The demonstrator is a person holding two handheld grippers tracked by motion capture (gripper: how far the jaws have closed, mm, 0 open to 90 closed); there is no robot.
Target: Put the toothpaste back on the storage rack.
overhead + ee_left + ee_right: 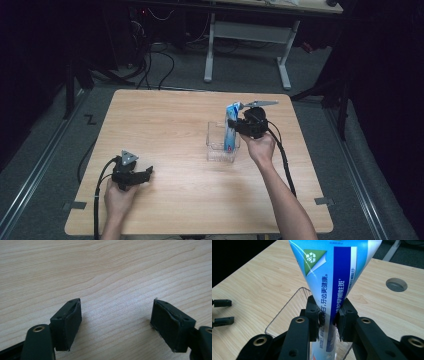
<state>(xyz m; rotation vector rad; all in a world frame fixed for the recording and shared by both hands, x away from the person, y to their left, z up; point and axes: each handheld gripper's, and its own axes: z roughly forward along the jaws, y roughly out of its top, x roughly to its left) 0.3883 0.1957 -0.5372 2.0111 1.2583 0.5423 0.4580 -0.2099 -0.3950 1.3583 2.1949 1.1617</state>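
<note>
The wooden tabletop (170,150) carries everything here, its pale grain running under both grippers. Beyond its far edge stands another desk (250,30) on white legs, over grey floor with dark cables.

Just under the right gripper (239,126) sits a clear plastic container (216,142), open at the top, its near rim curving around below the jaws in the right gripper view (287,305). A blue and white toothpaste tube (231,127) stands upright in it, its lower end down inside the clear walls and its flat crimped end above the gripper. In the right gripper view the tube (332,277) widens upward from the jaws, showing a green recycling mark and a dark blue band of printed characters. The right gripper (327,322) is clamped on the tube, one jaw pressed to each side of its narrower part. A round hole (396,284) in the tabletop lies off to one side of this gripper.

The left gripper (147,172) is well apart from the tube and container, held low over the near part of the tabletop. In its own view the left gripper (116,322) has its jaws wide apart with bare wood (112,277) between them. It appears at the edge of the right gripper view as two small black tips (222,312).
</note>
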